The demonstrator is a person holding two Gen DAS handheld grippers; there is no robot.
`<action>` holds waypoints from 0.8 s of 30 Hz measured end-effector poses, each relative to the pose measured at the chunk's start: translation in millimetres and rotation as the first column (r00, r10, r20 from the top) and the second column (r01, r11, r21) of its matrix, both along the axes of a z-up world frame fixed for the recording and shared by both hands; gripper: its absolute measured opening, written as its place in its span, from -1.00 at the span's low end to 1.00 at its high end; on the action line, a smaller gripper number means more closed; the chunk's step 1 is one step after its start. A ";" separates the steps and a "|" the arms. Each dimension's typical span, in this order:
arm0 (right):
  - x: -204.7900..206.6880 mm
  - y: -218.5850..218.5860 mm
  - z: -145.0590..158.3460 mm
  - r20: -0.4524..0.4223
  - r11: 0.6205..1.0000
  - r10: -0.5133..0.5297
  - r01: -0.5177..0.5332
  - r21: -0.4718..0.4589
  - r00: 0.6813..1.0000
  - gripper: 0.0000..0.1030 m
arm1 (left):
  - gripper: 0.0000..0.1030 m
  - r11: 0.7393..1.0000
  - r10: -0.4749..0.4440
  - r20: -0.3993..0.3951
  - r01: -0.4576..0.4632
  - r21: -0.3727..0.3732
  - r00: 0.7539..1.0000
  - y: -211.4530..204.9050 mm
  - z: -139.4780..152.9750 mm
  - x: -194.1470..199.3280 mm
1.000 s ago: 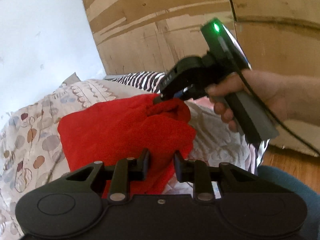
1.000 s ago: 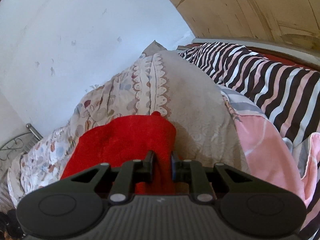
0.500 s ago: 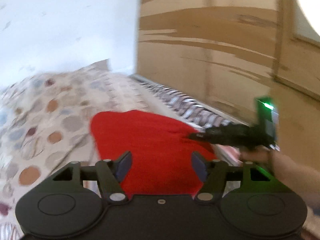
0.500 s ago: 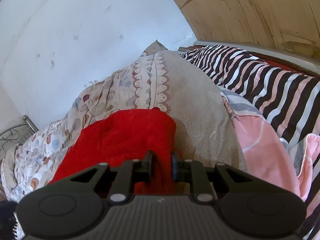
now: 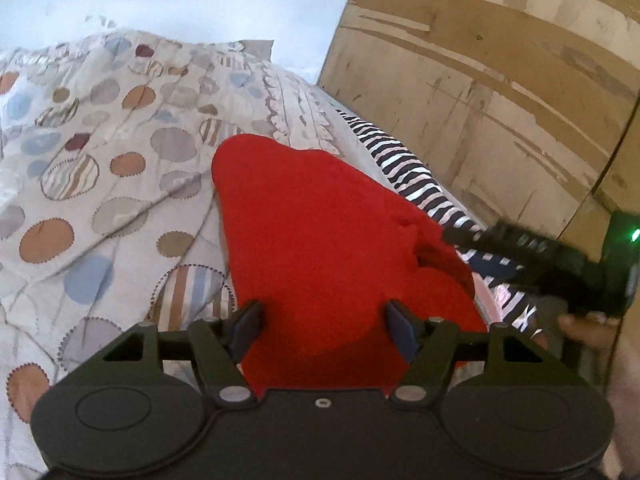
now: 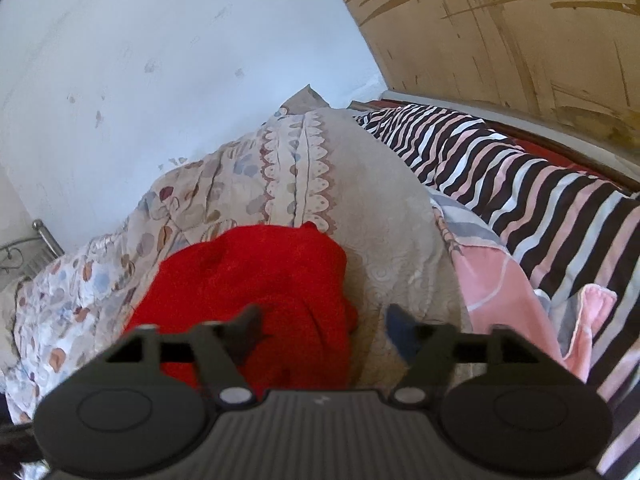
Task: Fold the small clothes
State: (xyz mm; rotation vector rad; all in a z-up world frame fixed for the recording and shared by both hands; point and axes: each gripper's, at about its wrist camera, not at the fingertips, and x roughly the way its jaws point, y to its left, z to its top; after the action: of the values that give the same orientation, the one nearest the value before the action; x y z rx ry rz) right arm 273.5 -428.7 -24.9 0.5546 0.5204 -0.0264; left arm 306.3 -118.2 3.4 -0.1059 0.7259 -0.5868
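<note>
A small red fleece garment lies folded on a patterned bedspread; it also shows in the right wrist view. My left gripper is open, its jaws spread just above the garment's near edge, holding nothing. My right gripper is open over the garment's right edge, its left finger above the red cloth. In the left wrist view the right gripper appears at the garment's right corner, held by a hand.
A black, white and pink striped blanket lies to the right of the garment. A pink cloth sits beside it. A wooden panel wall and a white wall stand behind the bed.
Both grippers let go of the red garment: the left opened first, the right just now. The garment dropped flat onto the bedspread. The left camera swung left and lower.
</note>
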 end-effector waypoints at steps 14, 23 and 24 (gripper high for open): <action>-40.8 46.7 -22.5 -0.054 0.996 0.084 -0.085 -0.010 0.995 0.99 | 0.36 1.000 -0.004 0.020 0.003 0.013 1.000 1.4 -8.1 -8.3; -48.6 49.7 -40.1 -0.057 0.997 0.076 -0.077 -0.013 0.995 1.00 | 0.37 1.000 -0.018 0.032 0.018 0.013 0.999 3.4 -13.5 -11.5; -48.6 51.0 -40.9 -0.056 0.997 0.076 -0.078 -0.023 0.996 1.00 | 0.37 1.000 -0.019 0.033 0.019 0.013 0.999 3.4 -14.1 -11.9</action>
State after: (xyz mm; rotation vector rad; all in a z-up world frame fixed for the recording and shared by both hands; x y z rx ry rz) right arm 224.9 -377.7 -65.9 0.5103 0.5939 0.0253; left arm 294.4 -114.8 -10.7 -0.0774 0.6986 -0.6005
